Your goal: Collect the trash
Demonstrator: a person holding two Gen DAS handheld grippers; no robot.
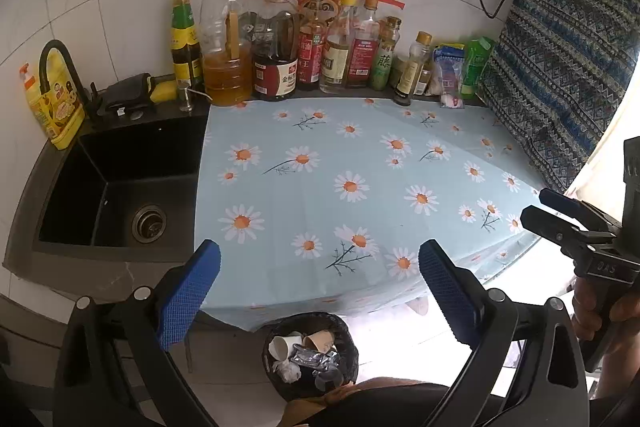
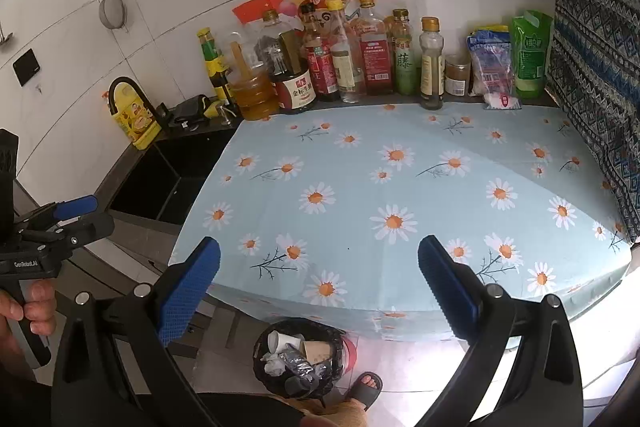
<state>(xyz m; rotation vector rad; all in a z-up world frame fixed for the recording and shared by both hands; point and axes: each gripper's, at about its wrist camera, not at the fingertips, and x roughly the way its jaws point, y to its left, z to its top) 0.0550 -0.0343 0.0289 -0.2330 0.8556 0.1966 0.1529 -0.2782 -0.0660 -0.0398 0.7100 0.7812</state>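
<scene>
A black-lined trash bin (image 1: 310,357) stands on the floor below the counter's front edge. It holds paper cups (image 1: 320,341), crumpled foil (image 1: 314,361) and tissue. It also shows in the right wrist view (image 2: 298,359). My left gripper (image 1: 320,291) is open and empty, held above the bin. My right gripper (image 2: 320,287) is open and empty, also above the bin, to the right of the left one. The daisy-print cloth (image 1: 340,167) covers the counter with no trash on it.
A row of sauce and oil bottles (image 1: 280,51) lines the back wall. A black sink (image 1: 120,187) lies to the left with a yellow detergent bottle (image 1: 52,103). A patterned curtain (image 1: 568,67) hangs at the right. A sandalled foot (image 2: 366,389) is beside the bin.
</scene>
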